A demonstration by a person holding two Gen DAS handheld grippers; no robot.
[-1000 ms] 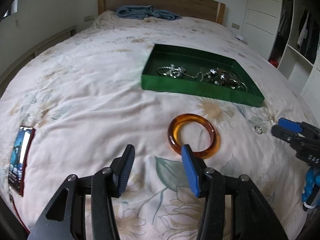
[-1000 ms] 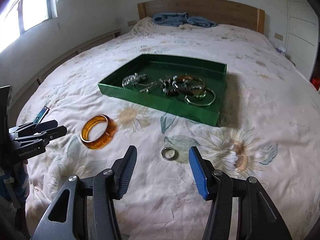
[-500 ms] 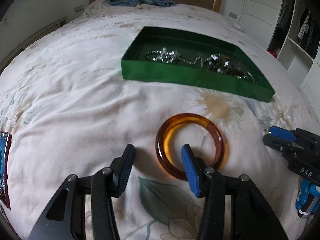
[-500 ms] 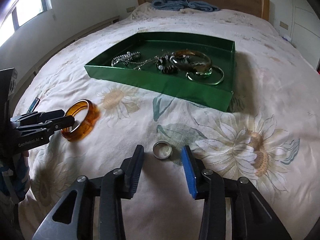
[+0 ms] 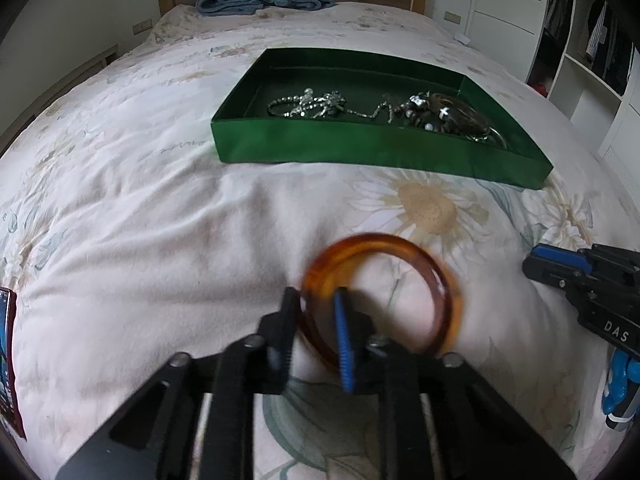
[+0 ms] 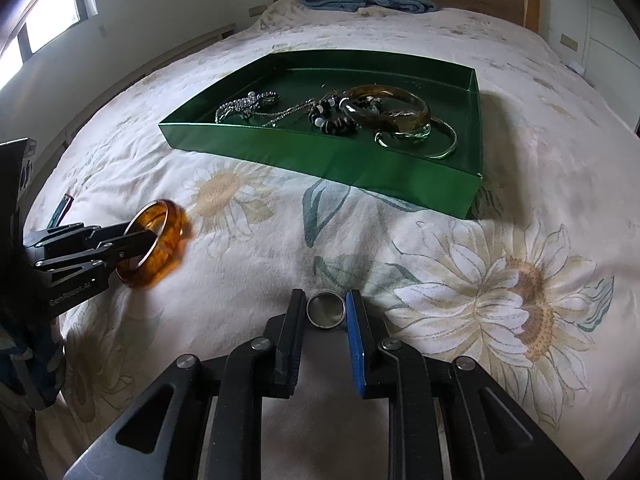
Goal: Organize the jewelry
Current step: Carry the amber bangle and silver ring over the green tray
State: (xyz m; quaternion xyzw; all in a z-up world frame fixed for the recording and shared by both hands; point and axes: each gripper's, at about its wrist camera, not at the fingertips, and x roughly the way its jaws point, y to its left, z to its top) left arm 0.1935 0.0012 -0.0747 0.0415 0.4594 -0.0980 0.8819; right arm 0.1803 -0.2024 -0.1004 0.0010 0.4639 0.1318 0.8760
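Two tools taking jewelry from a floral bedspread.
The amber bangle (image 5: 384, 300) is clamped at its near rim by the left tool (image 5: 316, 304), tilted up off the bedspread (image 6: 440, 248). The silver ring (image 6: 325, 309) sits between the right tool's (image 6: 325, 312) closed-in fingers, pinched. Beyond, the green tray (image 6: 320, 156) holds chains and bangles.

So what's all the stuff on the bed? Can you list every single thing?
bangle: one, amber, tilted up off the bedspread, gripped at its rim
ring: one, silver, on the bedspread between the right gripper's fingers
box: one, green, mid-bed
chains: several, silver, box's left part
bracelets: several, brown, black-beaded and green, box's right part
towel: one, blue, by the headboard
bedspread: one, white floral
left gripper: shut on bangle
right gripper: around ring
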